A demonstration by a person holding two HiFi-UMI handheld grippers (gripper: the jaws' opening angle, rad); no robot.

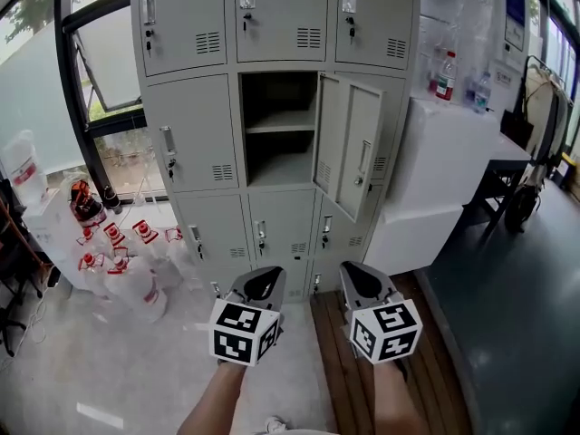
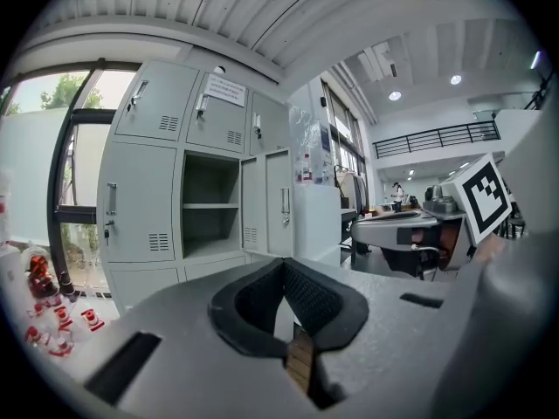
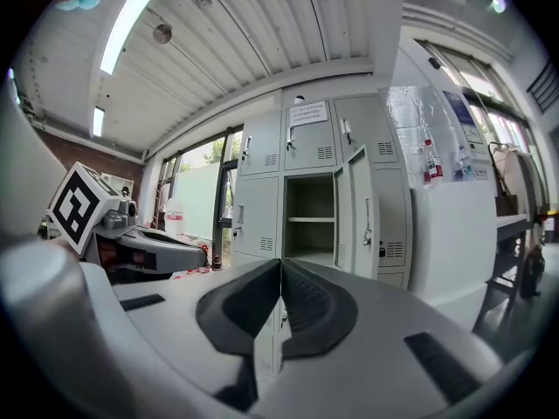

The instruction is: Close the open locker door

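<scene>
Right now I am holding both grippers low and side by side in front of me, well short of the tall pale-grey steel locker bank (image 1: 195,134). The left gripper (image 1: 263,285) is showing its two dark pads meeting at the tips with nothing between them. The right gripper (image 1: 363,282) is doing the same, its jaws fully together and empty. I am judging that closed jaws suit this job: a door wants a push, not a grip, and a blunt closed tip is giving me one firm point of contact.

The open grey metal locker door (image 1: 349,143) is hanging at the right edge of the middle compartment with one shelf (image 1: 279,125), swung out toward me with its small handle (image 1: 364,161) near the free edge. Because the hinge is sitting on the right, the free edge is lying nearer to my right gripper, so I am expecting to use that one, coming in from the right and pressing the panel back to the left and far.

A white boxy cabinet (image 1: 453,143) is standing just right of the door, so room on that side is looking tight. The cluster of red-labelled plastic containers (image 1: 118,252) on the floor at far left is lying well apart from the door's swing.
</scene>
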